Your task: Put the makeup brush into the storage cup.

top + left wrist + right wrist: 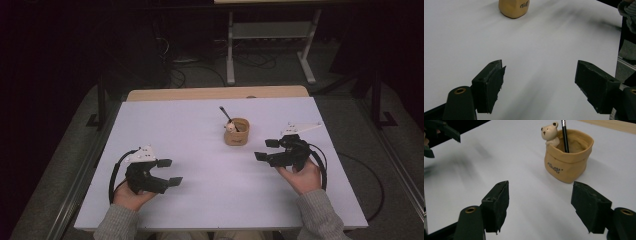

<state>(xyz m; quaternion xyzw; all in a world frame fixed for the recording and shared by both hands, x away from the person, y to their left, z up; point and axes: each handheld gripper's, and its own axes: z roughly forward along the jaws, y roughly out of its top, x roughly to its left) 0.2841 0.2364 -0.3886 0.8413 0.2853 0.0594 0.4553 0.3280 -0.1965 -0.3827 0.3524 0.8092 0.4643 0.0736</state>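
Left gripper (170, 172) rests on the white table (200, 200), jaws spread and empty. Between the grippers but farther back stands the tan pot (236, 132), its dark lettering unreadable, holding a pen (225, 114). Right gripper (266, 149), jaws wide, grasps nothing, near the pot.

Pen holder (236, 132) on table (200, 200), right of centre, toward far edge. Pen (226, 115) upright-tilted inside holder; bear figure (230, 127) at holder's left rim. Left gripper (167, 172) near front left, well apart from holder. Right gripper (266, 150) just right of holder, nearer front.
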